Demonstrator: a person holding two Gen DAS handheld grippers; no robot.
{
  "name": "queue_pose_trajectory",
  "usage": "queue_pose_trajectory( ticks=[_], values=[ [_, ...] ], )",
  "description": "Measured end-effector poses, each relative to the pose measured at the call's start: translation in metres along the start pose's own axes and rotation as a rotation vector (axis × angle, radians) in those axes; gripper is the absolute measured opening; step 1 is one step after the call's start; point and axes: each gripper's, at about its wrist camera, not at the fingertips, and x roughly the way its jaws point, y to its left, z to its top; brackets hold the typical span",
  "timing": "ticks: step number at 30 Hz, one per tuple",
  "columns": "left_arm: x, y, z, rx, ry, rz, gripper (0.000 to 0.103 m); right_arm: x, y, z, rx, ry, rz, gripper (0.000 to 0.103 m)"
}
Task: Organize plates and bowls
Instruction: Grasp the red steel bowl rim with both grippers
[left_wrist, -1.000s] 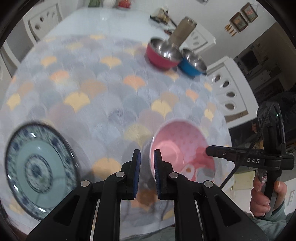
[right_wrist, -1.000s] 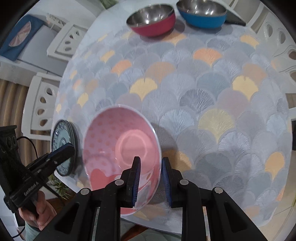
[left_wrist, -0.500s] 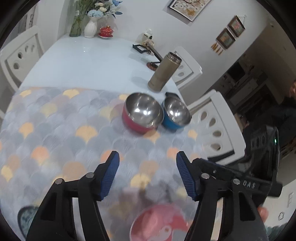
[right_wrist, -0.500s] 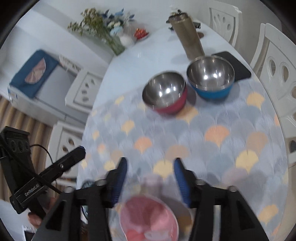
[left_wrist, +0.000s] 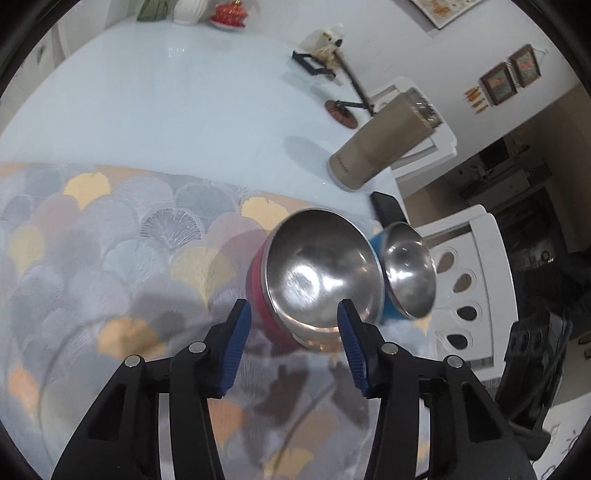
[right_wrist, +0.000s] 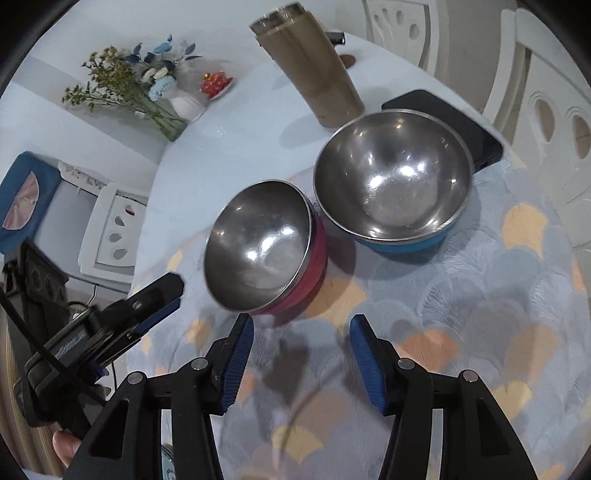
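Both grippers have left the pink plate and now face the two steel bowls.

Left gripper (left_wrist: 291, 334), its jaws just narrowed but apart and empty, frames the red bowl's (left_wrist: 321, 273) near rim; right gripper (right_wrist: 301, 354) hangs apart, empty, just short of that bowl, with the blue bowl (right_wrist: 393, 184) touching it on the right, tumbler (right_wrist: 314, 70) beyond.

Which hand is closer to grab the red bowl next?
Probably the left. The left gripper has open jaws right at the red bowl's near rim. The right gripper is open too, but sits short of it.
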Motion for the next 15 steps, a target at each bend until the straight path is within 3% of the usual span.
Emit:
queue_pose_trajectory(
  ticks=[5, 7, 11, 15],
  values=[
    [0.021, 0.014, 0.008, -0.038, 0.013, -0.013, 0.044, 0.024, -0.005, 0.010, 0.025, 0.027, 0.031, 0.053],
    [0.027, 0.018, 0.009, -0.048, 0.021, -0.008, 0.037, 0.031, -0.004, 0.012, 0.021, 0.033, 0.033, 0.052],
    [0.036, 0.019, 0.012, -0.042, 0.031, 0.010, 0.019, 0.044, 0.002, 0.018, 0.001, 0.033, 0.016, 0.040],
    [0.038, 0.020, 0.011, -0.030, 0.025, 0.025, 0.016, 0.051, 0.007, 0.021, -0.015, 0.024, -0.013, 0.035]
  ],
)
